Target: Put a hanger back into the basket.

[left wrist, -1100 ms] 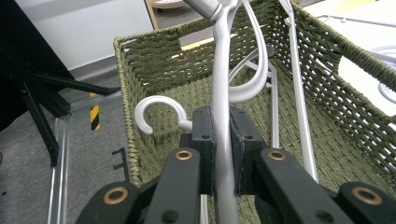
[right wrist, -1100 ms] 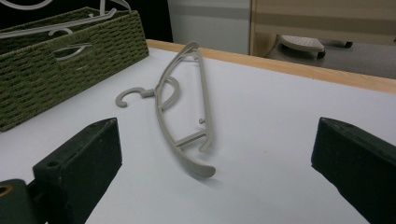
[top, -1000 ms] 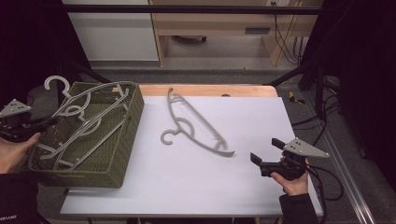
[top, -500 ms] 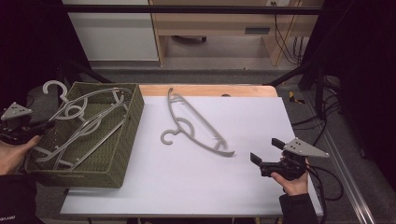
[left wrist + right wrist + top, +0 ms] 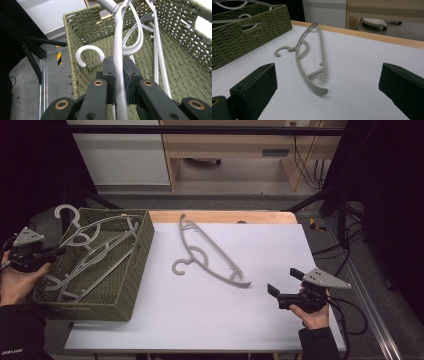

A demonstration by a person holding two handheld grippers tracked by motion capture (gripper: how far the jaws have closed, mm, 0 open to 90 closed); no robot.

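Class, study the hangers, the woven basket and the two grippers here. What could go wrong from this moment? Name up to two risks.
1. The left gripper pinches one thin bar of a hanger that crosses others in the basket; lifting may drag them along or tilt the basket.
2. The right gripper, open, faces the curved end of the flat hanger on the table; closing there may just push it away.

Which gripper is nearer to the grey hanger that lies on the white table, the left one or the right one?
Right. The right gripper rests open on the table just beyond the grey hanger, near its lower end. The left gripper is across the green basket, shut on another hanger.
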